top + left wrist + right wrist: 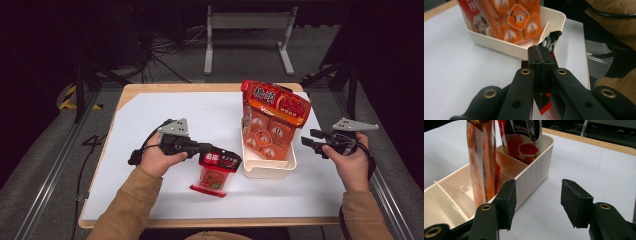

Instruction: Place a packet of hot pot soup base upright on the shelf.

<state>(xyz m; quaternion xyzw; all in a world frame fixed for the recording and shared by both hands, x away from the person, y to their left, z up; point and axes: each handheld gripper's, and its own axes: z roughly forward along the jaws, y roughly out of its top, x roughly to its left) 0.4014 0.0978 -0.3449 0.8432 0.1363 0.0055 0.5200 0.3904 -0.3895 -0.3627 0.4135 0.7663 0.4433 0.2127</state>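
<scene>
The snack packet (pixel 216 172) was red, with a black header strip and a clear window. It hung above the white sheet (pixel 150 165), just left of the cream tray (pixel 268 170). The left gripper (pixel 212 150) was clenched on its top edge. In the left gripper view the jaws hid most of the packet (pixel 544 103). The right gripper (pixel 311 141) was released, holding nothing, beside the tray's right wall (pixel 534 177). The print on the orange bag (pixel 272 127) in the tray was too small to read.

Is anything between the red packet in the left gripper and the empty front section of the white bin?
Nothing visible. The left gripper holds the red packet just left of the white bin, whose near compartment looks vacant; the orange bag stands farther back.
</scene>
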